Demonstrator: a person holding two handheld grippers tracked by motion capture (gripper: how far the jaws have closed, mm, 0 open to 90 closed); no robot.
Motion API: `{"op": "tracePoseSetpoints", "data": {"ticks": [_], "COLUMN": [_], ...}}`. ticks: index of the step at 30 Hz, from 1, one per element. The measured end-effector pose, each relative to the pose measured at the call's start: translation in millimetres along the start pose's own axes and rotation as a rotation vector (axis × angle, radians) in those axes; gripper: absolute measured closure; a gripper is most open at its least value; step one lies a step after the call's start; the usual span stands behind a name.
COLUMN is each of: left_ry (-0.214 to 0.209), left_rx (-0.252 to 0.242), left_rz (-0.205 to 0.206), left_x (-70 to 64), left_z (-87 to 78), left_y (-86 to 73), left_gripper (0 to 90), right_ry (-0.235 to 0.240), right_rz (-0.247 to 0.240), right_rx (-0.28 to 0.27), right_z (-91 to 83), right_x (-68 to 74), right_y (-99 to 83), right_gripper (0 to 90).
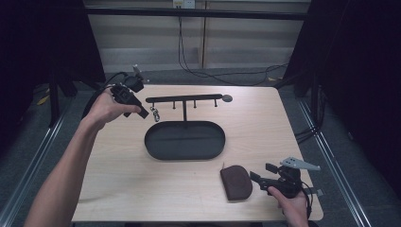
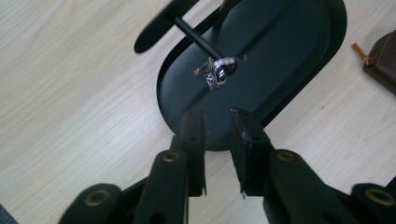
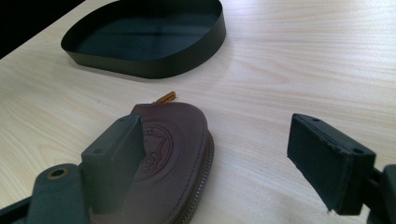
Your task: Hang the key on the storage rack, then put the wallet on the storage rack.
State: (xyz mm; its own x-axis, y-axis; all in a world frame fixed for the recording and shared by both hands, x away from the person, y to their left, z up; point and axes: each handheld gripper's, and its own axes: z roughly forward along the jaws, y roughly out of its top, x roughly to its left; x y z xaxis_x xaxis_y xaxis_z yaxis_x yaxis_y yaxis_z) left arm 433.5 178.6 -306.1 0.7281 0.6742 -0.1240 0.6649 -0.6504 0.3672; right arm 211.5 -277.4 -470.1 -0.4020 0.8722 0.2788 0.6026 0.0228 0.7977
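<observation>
Keyring [image 1: 154, 113] already hangs on the rack [image 1: 184, 99] at tray's [image 1: 156, 146] 10 o'clock. Our left gripper [image 2: 217, 122], jaws slightly apart and empty, sits just off it. Brown pouch [image 1: 236, 182] lies at tray's 5 o'clock; our right gripper [image 3: 219, 154], jaws wide apart, is around it, not yet gripped.

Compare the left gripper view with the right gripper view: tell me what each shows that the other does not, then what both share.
Left gripper view alone: the metal key clip hanging on a peg of the black rack, above the left gripper, whose jaws stand a little apart with nothing between them.

Right gripper view alone: the embossed round emblem on the brown pouch and the zip along its edge, with the right gripper open wide, one jaw over the pouch.

Both share: the black oval tray, the pouch with its tan zip pull, and the light wooden table.
</observation>
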Motion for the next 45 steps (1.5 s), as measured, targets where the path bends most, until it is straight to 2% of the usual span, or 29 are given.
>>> {"op": "tracePoseSetpoints", "data": {"ticks": [1,3,4,5,6,7,8,10,11,14,16,17,18,20,21,22,23,25,26,27,31,32,34,36,39,42,45], "left_ry": [0.0,-0.007,-0.007,-0.003,-0.003,-0.014,-0.016,-0.019,-0.023,-0.026,-0.028,-0.016,-0.016,-0.021,-0.023,-0.04,-0.04,-0.053,-0.053,-0.061,-0.077,-0.069,-0.065,-0.026,-0.023,-0.02,-0.021], "left_rx": [-0.044,-0.078,-0.078,-0.105,-0.105,-0.142,-0.157,-0.182,-0.187,-0.237,-0.253,-0.281,-0.281,-0.312,-0.318,-0.321,-0.321,-0.321,-0.321,-0.34,-0.381,-0.405,-0.422,-0.466,-0.48,-0.483,-0.497], "left_rz": [-0.016,-0.025,-0.025,-0.028,-0.028,-0.033,-0.02,-0.022,-0.01,-0.015,-0.003,-0.025,-0.025,-0.034,-0.029,-0.031,-0.031,-0.003,-0.003,0.01,-0.006,-0.019,-0.033,-0.047,-0.06,-0.055,-0.061], "left_x": [1.1,1.4,1.4,0.1,0.1,-1.3,-1.7,-3.7,-3.6,-6.4,-7.4,-8.5,-8.5,-9.0,-9.1,-8.9,-8.9,-10.8,-10.8,-14.8,-21.5,-24.2,-25.5,-33.2,-40.4,-45.5,-54.2], "left_z": [-1.2,-1.9,-1.9,-1.2,-1.2,-0.7,-0.6,0.4,0.6,1.9,2.7,4.1,4.1,5.1,6.2,8.7,8.7,13.2,13.2,15.2,22.1,26.3,28.4,31.7,35.8,38.9,44.5], "left_y": [-8.1,-16.2,-16.2,-23.5,-23.5,-30.4,-33.6,-39.9,-42.0,-51.1,-53.8,-59.8,-59.8,-67.3,-71.2,-79.0,-79.0,-90.6,-90.6,-99.1,-113.7,-123.1,-127.3,-138.2,-147.3,-152.9,-169.2], "left_gripper": [72.8,69.9,68.7,66.7,64.8,63.9,62.8,59.9,57.2,48.5,39.4,35.6,33.0,31.7,29.3,23.1,23.1,18.2,17.2,17.5,17.4,17.4,18.7,18.7,18.7,18.7,18.7], "right_ry": [0.001,0.002,0.001,-0.001,-0.002,-0.002,-0.002,-0.002,-0.001,0.004,0.005,0.012,0.012,0.017,0.018,0.015,0.016,0.012,0.012,0.01,0.009,0.01,0.009,0.007,-0.005,-0.011,-0.008], "right_rz": [0.0,-0.004,-0.006,-0.006,-0.007,-0.006,-0.005,-0.001,-0.001,0.008,0.011,0.022,0.022,0.029,0.031,0.041,0.04,0.038,0.038,0.036,0.038,0.038,0.048,0.047,0.038,0.036,0.036], "right_rx": [0.001,0.003,0.004,0.001,0.001,0.001,0.001,-0.004,-0.003,-0.004,-0.003,-0.002,-0.002,-0.001,-0.001,0.0,0.002,0.013,0.013,0.018,0.026,0.027,0.032,0.036,0.049,0.052,0.047], "right_z": [0.1,0.1,-0.2,-0.3,-0.3,-0.2,-0.1,-0.2,-0.2,-0.3,-0.2,0.0,0.0,-0.4,-0.6,0.1,1.1,2.8,2.8,3.4,0.7,0.2,-0.8,-2.0,-3.4,-4.6,-8.6], "right_x": [0.5,1.0,1.2,1.2,1.0,0.8,0.6,0.9,1.0,1.1,1.1,0.9,0.9,0.8,0.5,0.1,-0.4,-0.8,-0.8,-0.3,0.4,-0.1,-0.8,-1.2,-1.5,-2.1,-2.0], "right_y": [0.1,0.1,0.1,0.0,-0.1,-0.2,-0.2,0.0,0.0,0.1,0.1,0.0,0.0,0.0,0.2,0.8,1.4,2.9,2.9,3.8,3.1,3.3,4.0,4.9,5.2,5.5,8.6], "right_gripper": [18.7,18.9,18.8,18.8,18.8,18.8,18.8,18.8,18.8,18.8,18.9,19.9,19.9,20.0,20.0,20.0,20.1,20.4,20.4,21.2,22.5,22.5,22.6,23.0,23.0,23.0,23.0]}}
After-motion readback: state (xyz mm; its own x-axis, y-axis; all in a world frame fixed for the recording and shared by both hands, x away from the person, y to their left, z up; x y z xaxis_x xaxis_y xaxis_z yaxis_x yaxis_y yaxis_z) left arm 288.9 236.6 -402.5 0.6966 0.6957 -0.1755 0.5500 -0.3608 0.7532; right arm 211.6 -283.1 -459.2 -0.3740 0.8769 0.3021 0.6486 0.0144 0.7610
